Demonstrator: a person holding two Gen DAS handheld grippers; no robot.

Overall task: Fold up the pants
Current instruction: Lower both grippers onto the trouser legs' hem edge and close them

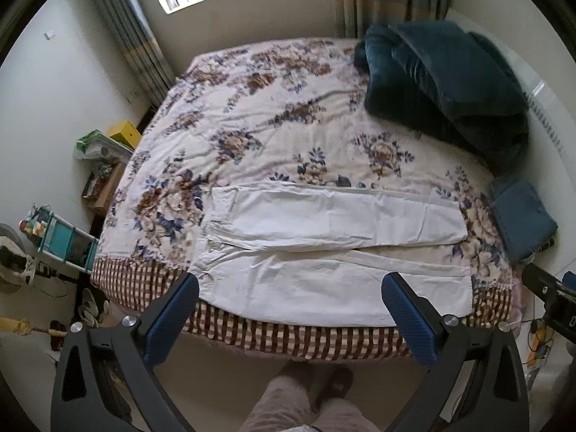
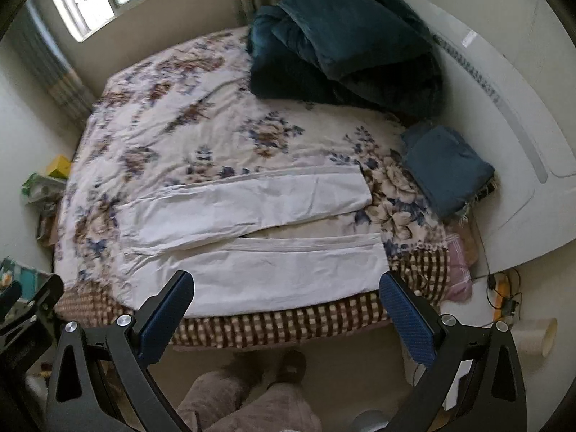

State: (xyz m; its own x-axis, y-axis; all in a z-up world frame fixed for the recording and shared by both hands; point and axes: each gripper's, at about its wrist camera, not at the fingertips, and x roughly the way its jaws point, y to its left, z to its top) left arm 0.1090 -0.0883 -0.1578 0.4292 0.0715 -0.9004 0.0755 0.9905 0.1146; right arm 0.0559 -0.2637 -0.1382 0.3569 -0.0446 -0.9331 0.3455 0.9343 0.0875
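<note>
White pants (image 1: 334,248) lie spread flat on the floral bedspread (image 1: 259,118) near the bed's front edge, waist at the left, both legs running right, side by side. They also show in the right wrist view (image 2: 259,234). My left gripper (image 1: 289,288) is open and empty, held above the near leg by the bed edge. My right gripper (image 2: 286,286) is open and empty, also above the near leg. The right gripper's tip shows at the right edge of the left wrist view (image 1: 550,288).
A dark teal blanket pile (image 1: 450,79) sits at the bed's far right corner. A folded blue cloth (image 1: 522,216) lies at the right edge. Shelves and clutter (image 1: 64,237) stand left of the bed. The person's legs (image 1: 306,403) stand at the foot.
</note>
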